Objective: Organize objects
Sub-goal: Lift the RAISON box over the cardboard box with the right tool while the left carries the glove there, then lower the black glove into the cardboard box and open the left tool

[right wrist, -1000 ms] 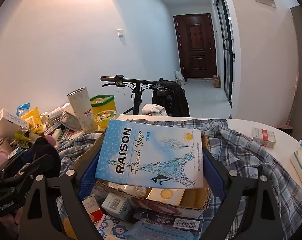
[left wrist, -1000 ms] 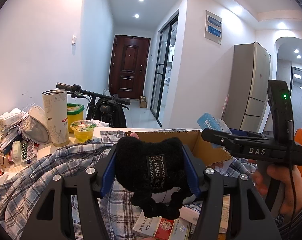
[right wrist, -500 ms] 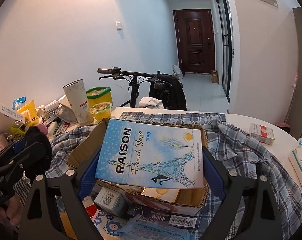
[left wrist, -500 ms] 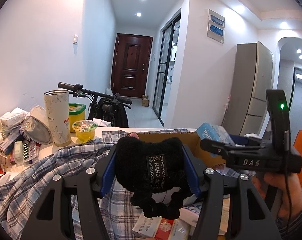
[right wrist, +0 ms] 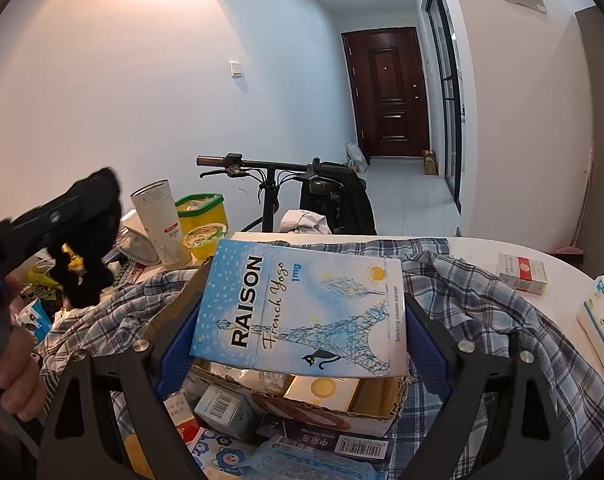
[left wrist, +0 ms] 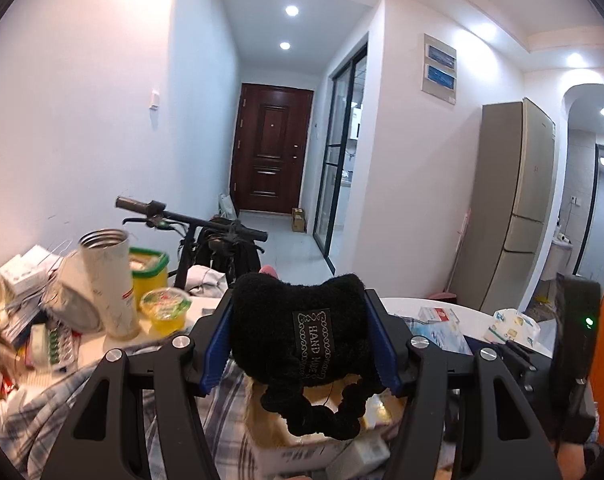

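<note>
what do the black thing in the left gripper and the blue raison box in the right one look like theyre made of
Black pouch: soft fuzzy knit or fleece, judging by its matte nap, sewn "HAND MADE" label and braided cord. RAISON box: thin printed cardboard, smooth and slightly glossy, with crisp folded edges.

cardboard box (right wrist: 376, 408) mostly hidden behind blue carton (right wrist: 302, 308), plaid shirt (left wrist: 61, 412) blurred

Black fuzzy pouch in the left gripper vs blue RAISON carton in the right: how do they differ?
The black fuzzy pouch is soft, dark and rounded, with a cord dangling below; the blue RAISON carton is a rigid, flat, pale printed box. The pouch carries a small woven label; the carton's whole face is printed. Shared: each is clamped between blue pads, in the left gripper and right gripper.
</note>
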`<move>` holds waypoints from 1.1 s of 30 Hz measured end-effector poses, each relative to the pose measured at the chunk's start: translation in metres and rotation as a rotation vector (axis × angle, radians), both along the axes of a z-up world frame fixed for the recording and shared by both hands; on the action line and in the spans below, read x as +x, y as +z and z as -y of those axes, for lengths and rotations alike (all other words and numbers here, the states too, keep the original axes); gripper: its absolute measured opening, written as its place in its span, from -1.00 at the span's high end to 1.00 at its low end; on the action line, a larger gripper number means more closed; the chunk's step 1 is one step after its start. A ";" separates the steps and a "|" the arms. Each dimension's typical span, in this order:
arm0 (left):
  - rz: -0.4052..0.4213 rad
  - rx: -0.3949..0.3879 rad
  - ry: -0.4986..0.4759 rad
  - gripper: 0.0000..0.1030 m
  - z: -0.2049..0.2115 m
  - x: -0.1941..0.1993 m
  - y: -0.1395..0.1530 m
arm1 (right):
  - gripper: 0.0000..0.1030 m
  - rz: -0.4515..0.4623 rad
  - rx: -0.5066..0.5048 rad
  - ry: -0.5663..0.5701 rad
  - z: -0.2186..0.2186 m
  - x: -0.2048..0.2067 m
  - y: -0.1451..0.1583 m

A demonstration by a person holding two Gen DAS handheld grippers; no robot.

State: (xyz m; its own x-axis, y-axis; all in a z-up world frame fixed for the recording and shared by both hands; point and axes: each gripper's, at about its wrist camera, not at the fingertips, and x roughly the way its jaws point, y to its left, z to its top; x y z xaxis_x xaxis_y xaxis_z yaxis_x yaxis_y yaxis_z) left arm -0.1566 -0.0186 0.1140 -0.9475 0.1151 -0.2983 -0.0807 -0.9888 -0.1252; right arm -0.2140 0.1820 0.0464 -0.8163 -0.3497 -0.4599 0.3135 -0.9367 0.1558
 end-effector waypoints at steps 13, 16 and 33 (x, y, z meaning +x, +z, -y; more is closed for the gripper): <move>0.139 -0.050 0.050 -0.20 -0.010 -0.053 -0.052 | -0.75 0.018 0.010 -0.022 -0.007 -0.003 -0.002; 0.144 -0.050 0.042 -0.20 -0.011 -0.054 -0.055 | -0.75 0.018 0.000 -0.028 -0.009 -0.003 -0.002; 0.181 -0.133 0.011 -0.20 -0.026 -0.050 -0.075 | -0.75 0.044 0.039 -0.011 0.000 -0.006 -0.009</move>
